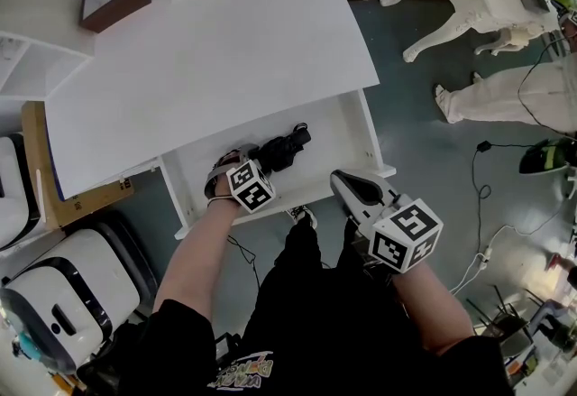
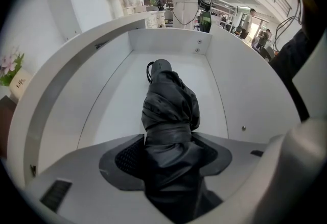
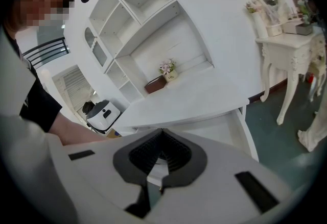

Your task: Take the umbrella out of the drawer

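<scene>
The white desk (image 1: 225, 51) has its drawer (image 1: 341, 140) pulled out. The left gripper (image 2: 168, 139) points steeply down, its jaws clamped wide on the black umbrella (image 2: 171, 100) lying beneath it. The right gripper (image 3: 162, 136) is closed and empty. I'd squeeze firmly, then lift straight up.

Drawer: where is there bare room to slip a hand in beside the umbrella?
Bare drawer floor lies right of the umbrella up to the side wall; another strip runs along its left. Crowded at the front middle, where the jaws of the left gripper clamp the umbrella.
</scene>
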A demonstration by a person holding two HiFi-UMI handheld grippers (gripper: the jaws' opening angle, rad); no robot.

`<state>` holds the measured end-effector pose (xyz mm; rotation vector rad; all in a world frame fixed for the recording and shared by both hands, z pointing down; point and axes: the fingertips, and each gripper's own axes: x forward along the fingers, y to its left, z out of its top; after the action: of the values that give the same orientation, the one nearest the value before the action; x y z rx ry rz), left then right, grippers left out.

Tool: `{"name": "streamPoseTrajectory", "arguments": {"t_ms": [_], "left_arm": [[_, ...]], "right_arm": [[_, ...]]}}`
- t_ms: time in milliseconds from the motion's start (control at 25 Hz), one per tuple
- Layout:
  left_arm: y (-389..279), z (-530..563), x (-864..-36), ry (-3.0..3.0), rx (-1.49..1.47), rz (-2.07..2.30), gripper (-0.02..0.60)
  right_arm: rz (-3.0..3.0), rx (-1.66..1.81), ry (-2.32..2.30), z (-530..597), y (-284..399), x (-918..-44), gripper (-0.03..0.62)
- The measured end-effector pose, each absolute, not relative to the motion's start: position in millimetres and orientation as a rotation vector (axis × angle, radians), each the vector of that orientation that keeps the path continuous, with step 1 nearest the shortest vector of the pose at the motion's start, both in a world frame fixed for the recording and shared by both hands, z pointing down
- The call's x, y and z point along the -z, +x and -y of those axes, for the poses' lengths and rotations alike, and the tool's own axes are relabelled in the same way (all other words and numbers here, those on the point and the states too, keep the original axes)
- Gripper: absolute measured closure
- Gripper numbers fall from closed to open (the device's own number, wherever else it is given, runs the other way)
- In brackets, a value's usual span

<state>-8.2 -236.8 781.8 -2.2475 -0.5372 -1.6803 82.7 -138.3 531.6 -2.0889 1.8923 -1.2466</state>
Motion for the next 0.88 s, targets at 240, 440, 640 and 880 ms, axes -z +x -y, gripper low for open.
{"name": "streamPoseTrajectory", "arguments": {"t_ms": [240,440,640,880], "left_arm": [[-17,235,-769,-2.293,1.651,0.499,0.316],[-21,241,-745,-2.338,1.585,0.436,0.318],[-23,243,-712,-2.391,1.492,0.375,0.316],[-24,244,-666,-2.524,1.378,0.25,0.316]], "right_arm": [[-1.915,1.221,-2.085,136,81,-526,0.592],[-1.937,1.191,-2.075,137,77,-519,0.592],[-1.959,1.158,-2.061,138,71,-512,0.592],[-1.992,1.114,-2.048,142,64,-500,0.592]]}}
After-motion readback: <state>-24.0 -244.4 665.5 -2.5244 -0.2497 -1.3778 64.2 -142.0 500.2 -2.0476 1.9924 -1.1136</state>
